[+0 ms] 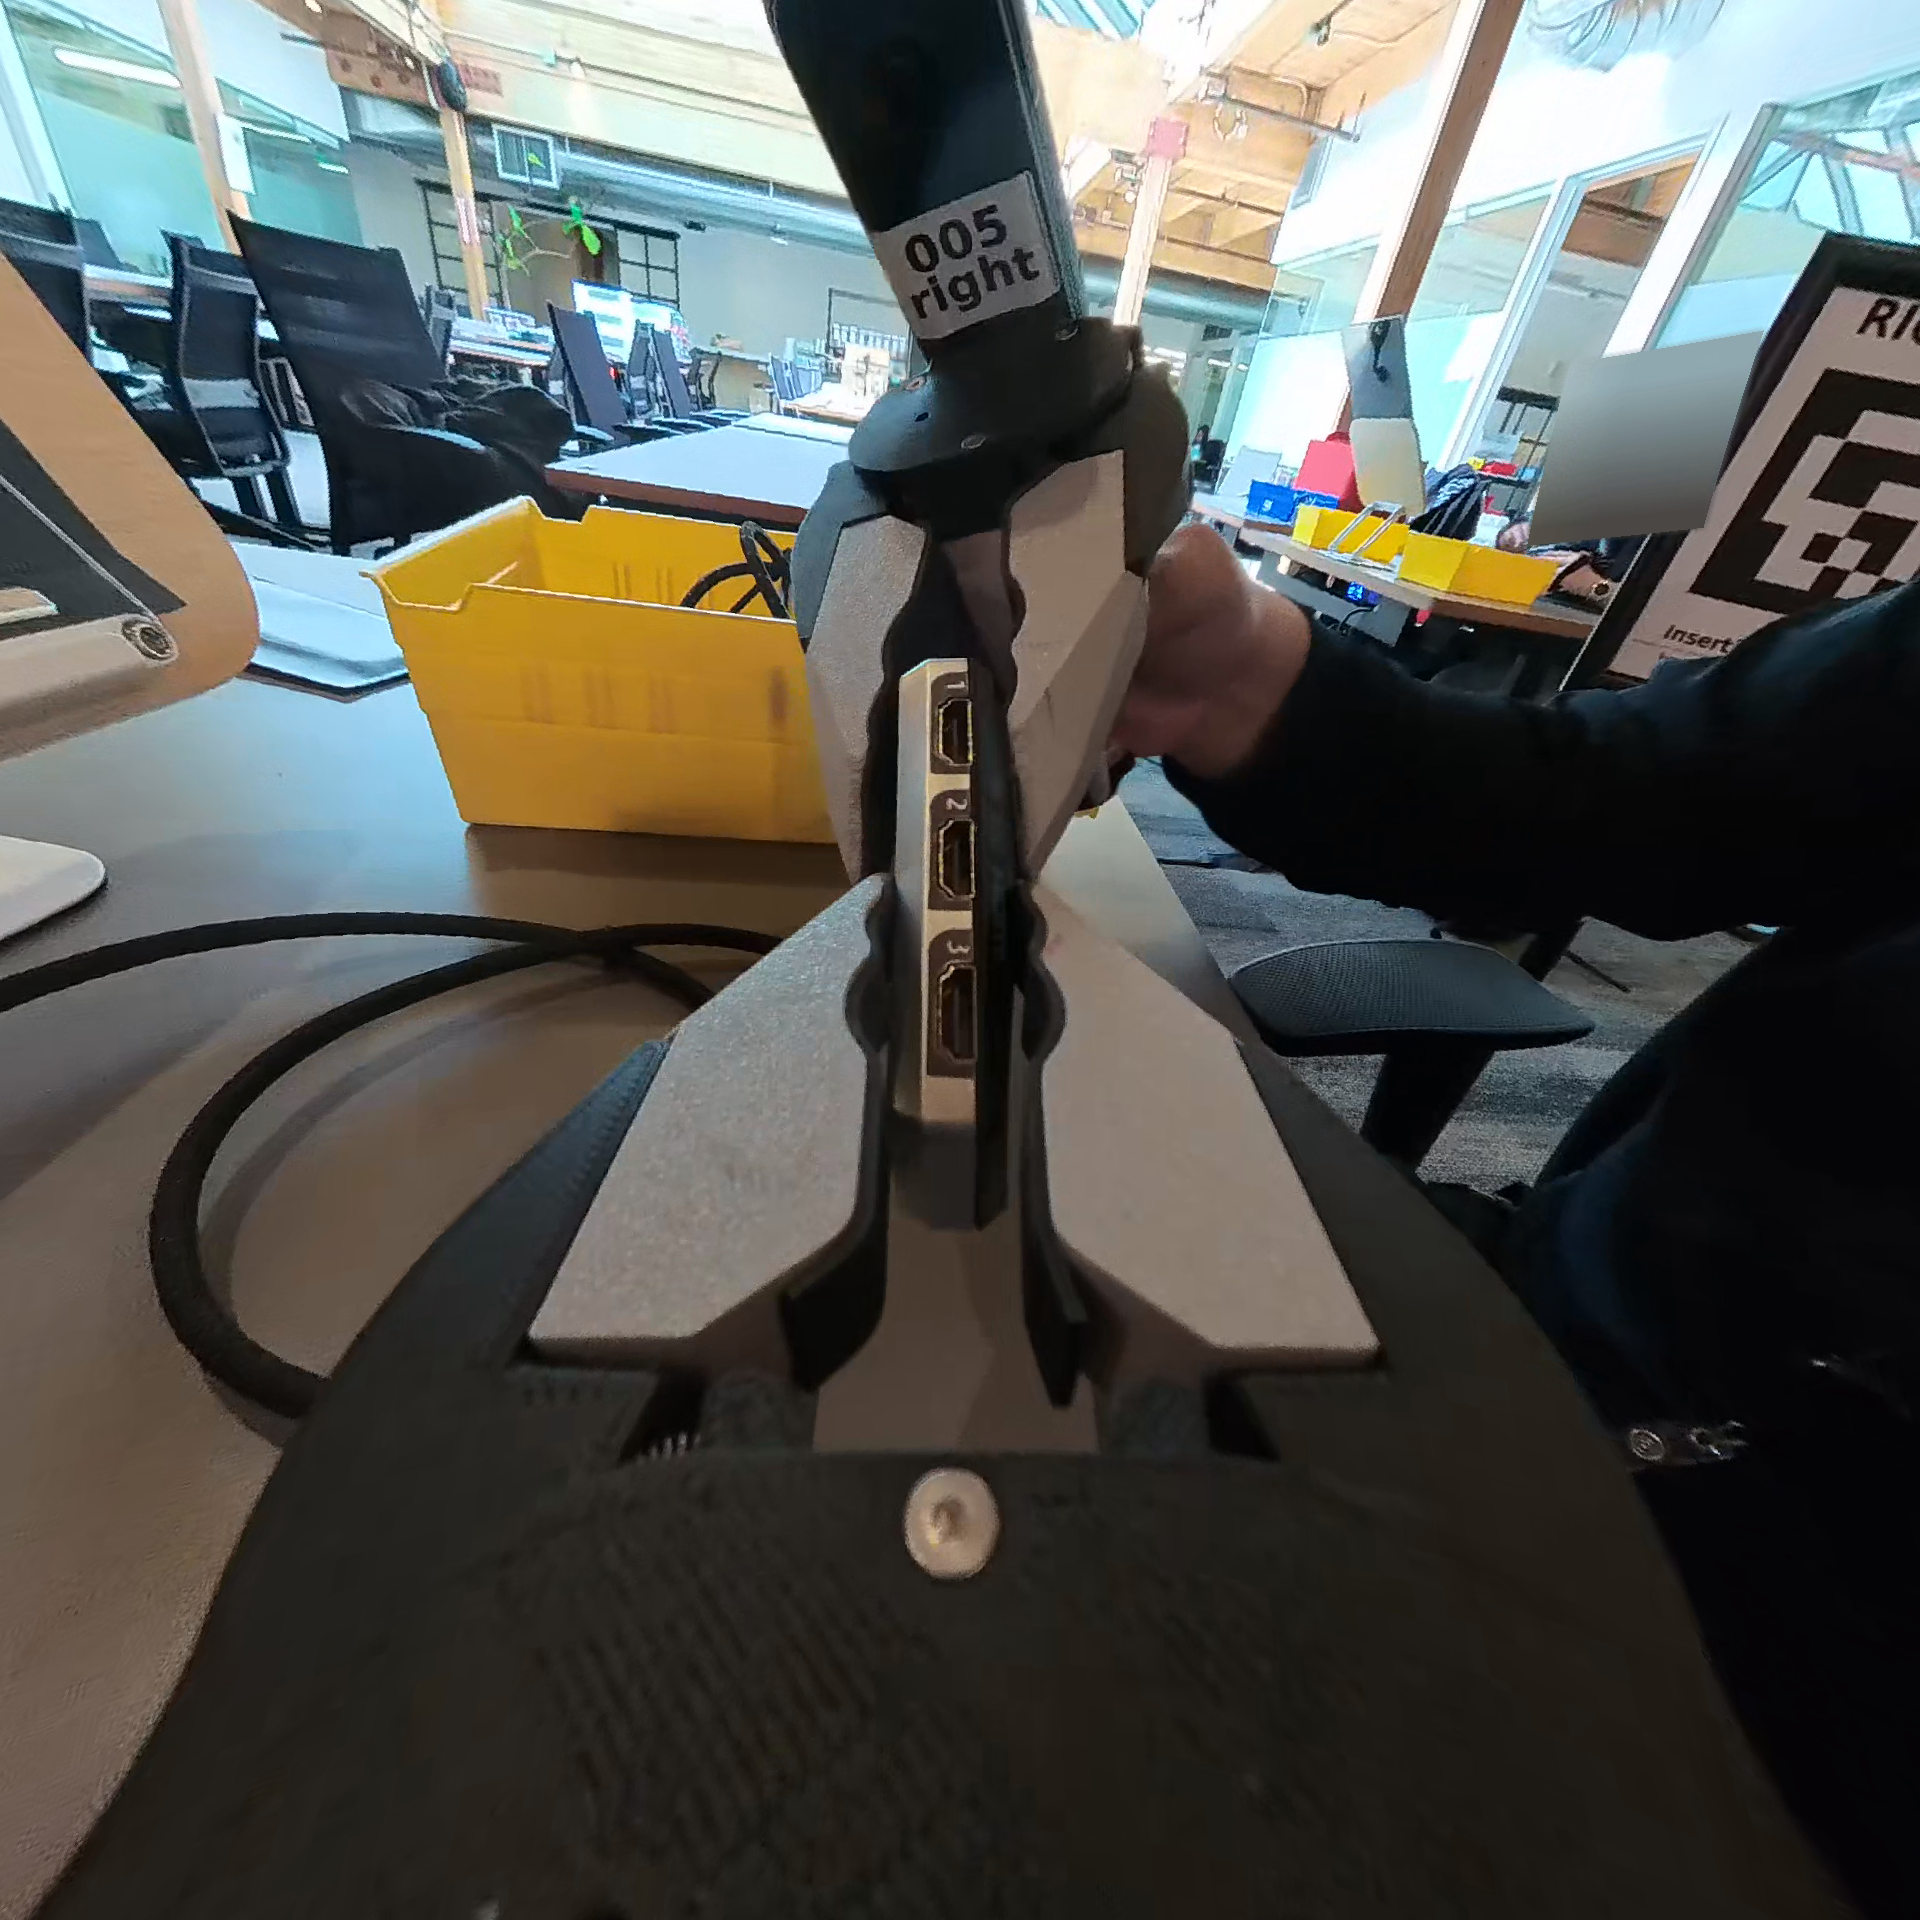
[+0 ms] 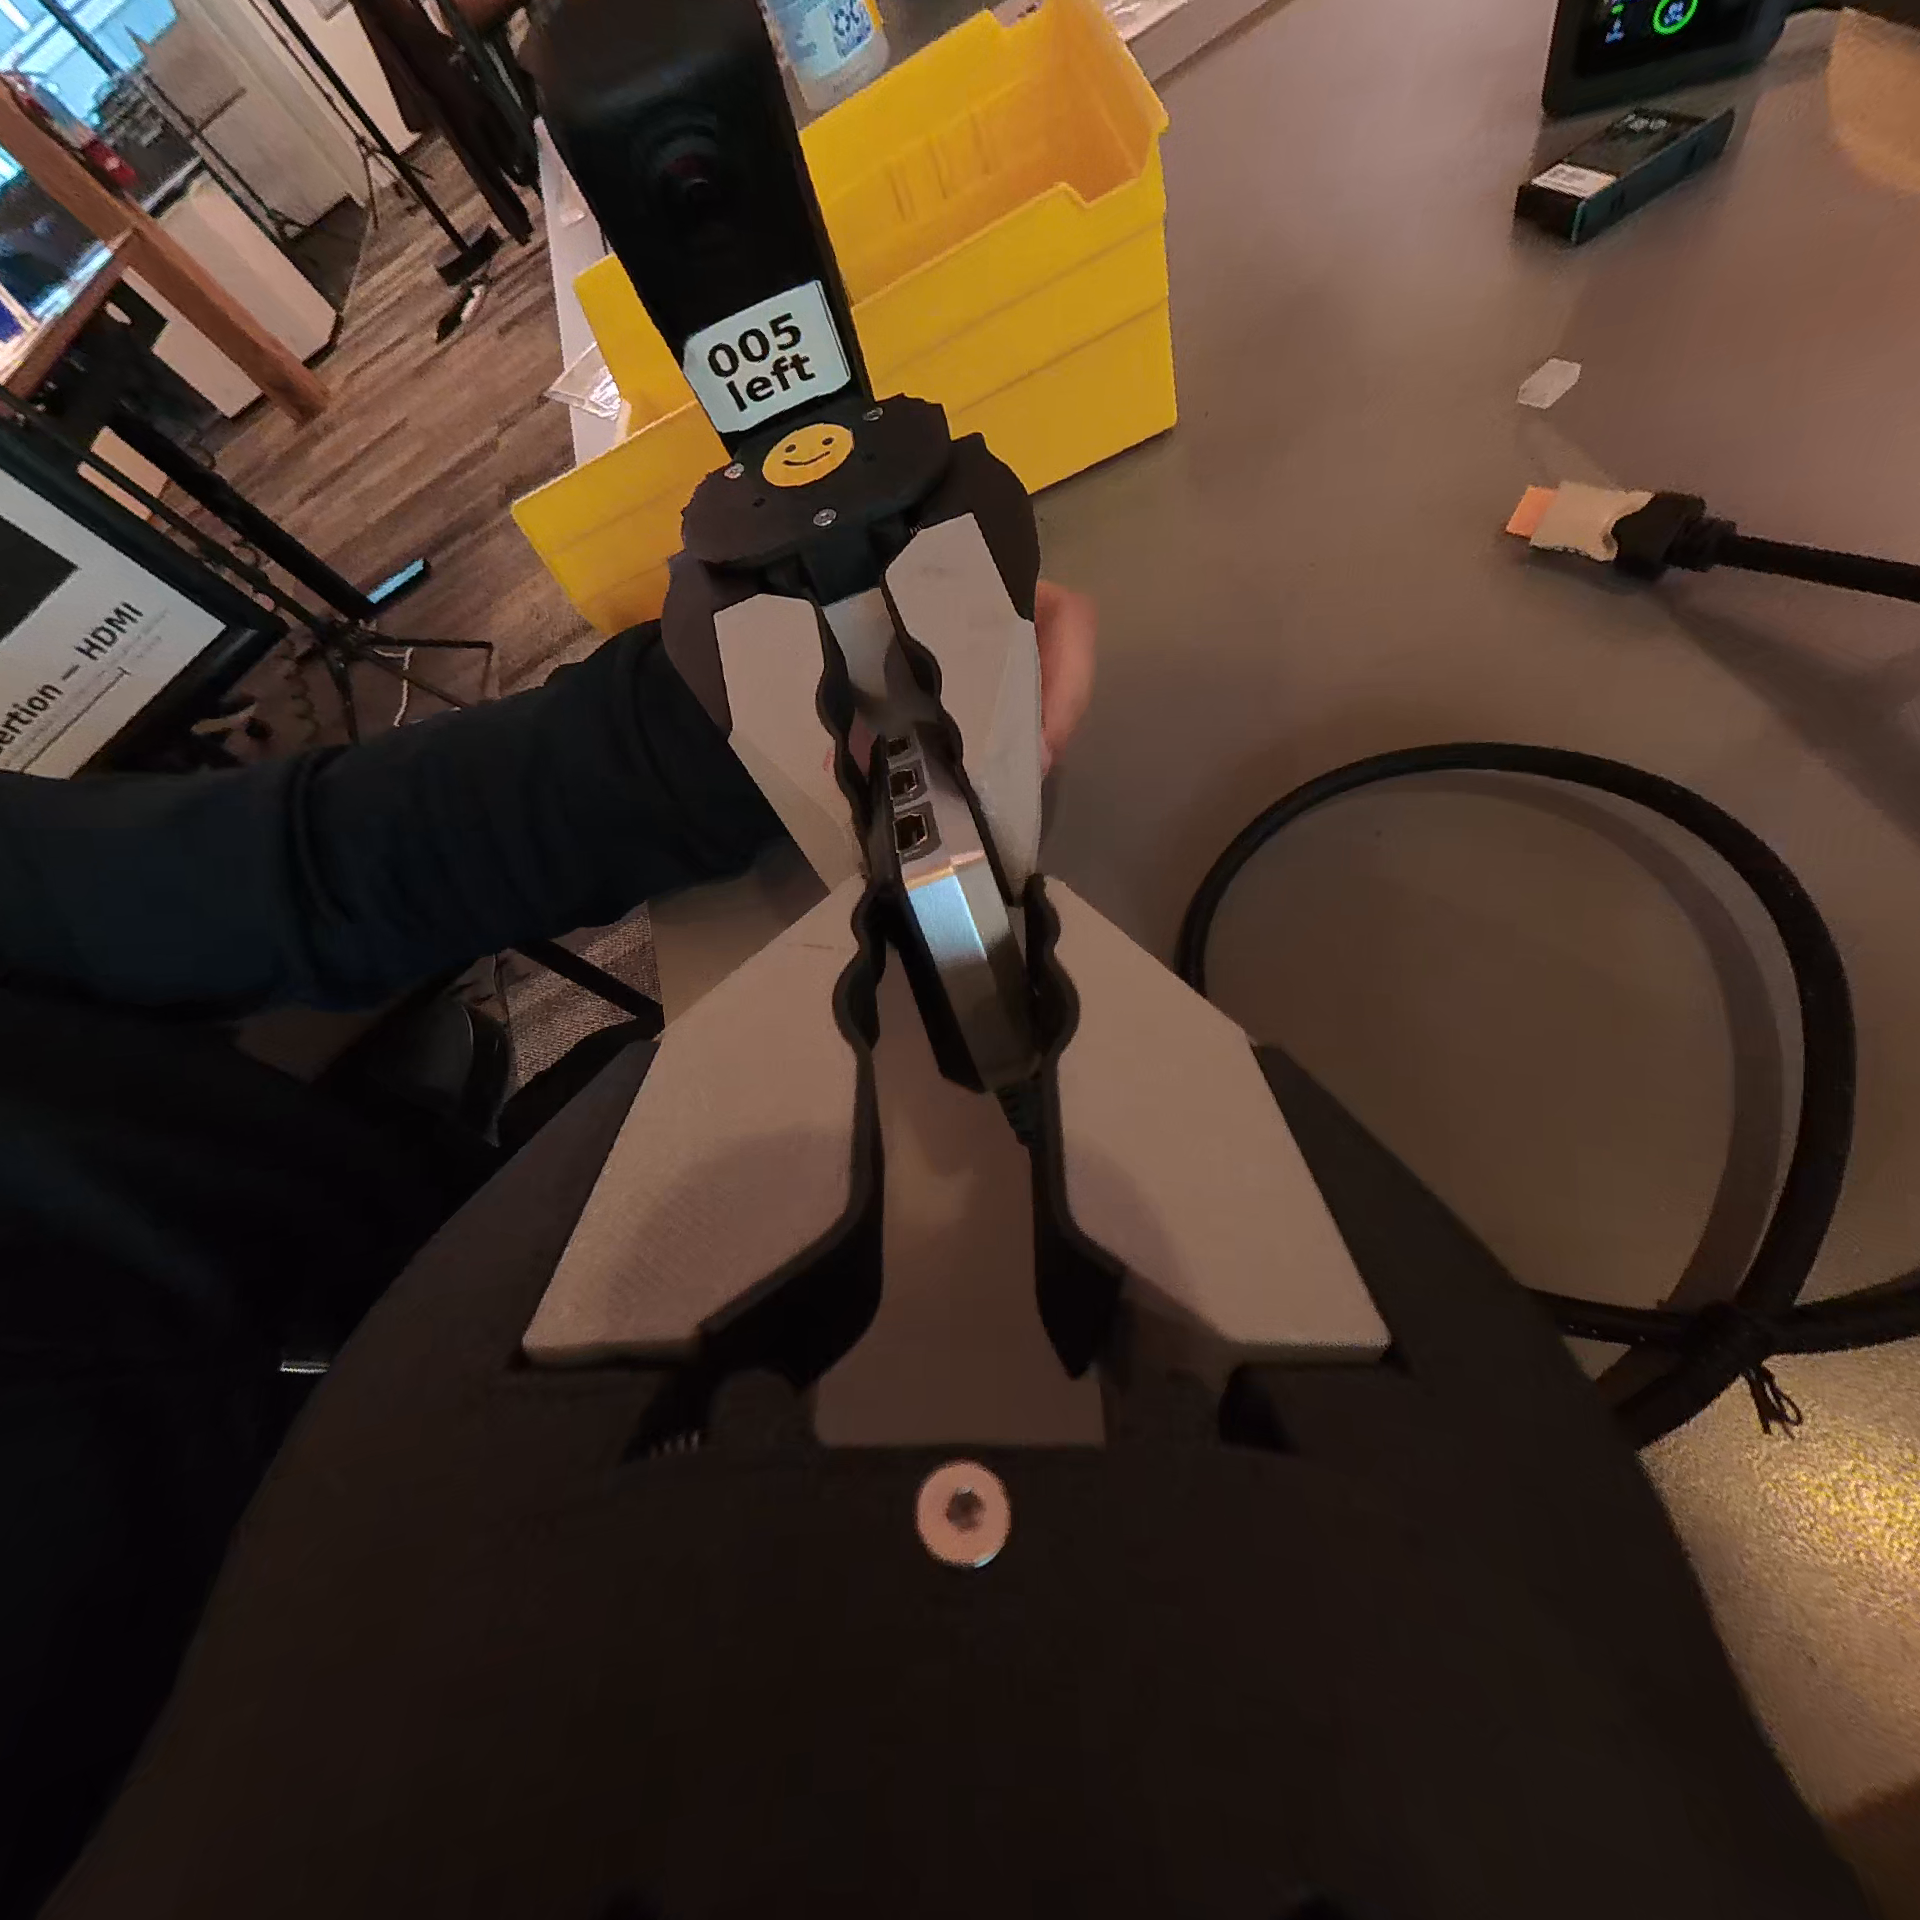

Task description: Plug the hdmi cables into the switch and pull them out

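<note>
You have the switch (image 1: 940, 914) pinched from both ends above the bench's near edge by your left gripper (image 1: 951, 997) and right gripper (image 2: 951, 971) — all three ports empty, HDMI plug (image 2: 1579, 525) lying mid-bench — so every insertion remains.

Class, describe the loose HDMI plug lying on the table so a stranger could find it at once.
Start at the yellow bin on the grey table. To its right lies the HDMI plug, clear of both grippers and the switch they hold. It alone has a pale wrapped body with an orange tip, on a thick black cable.
</note>
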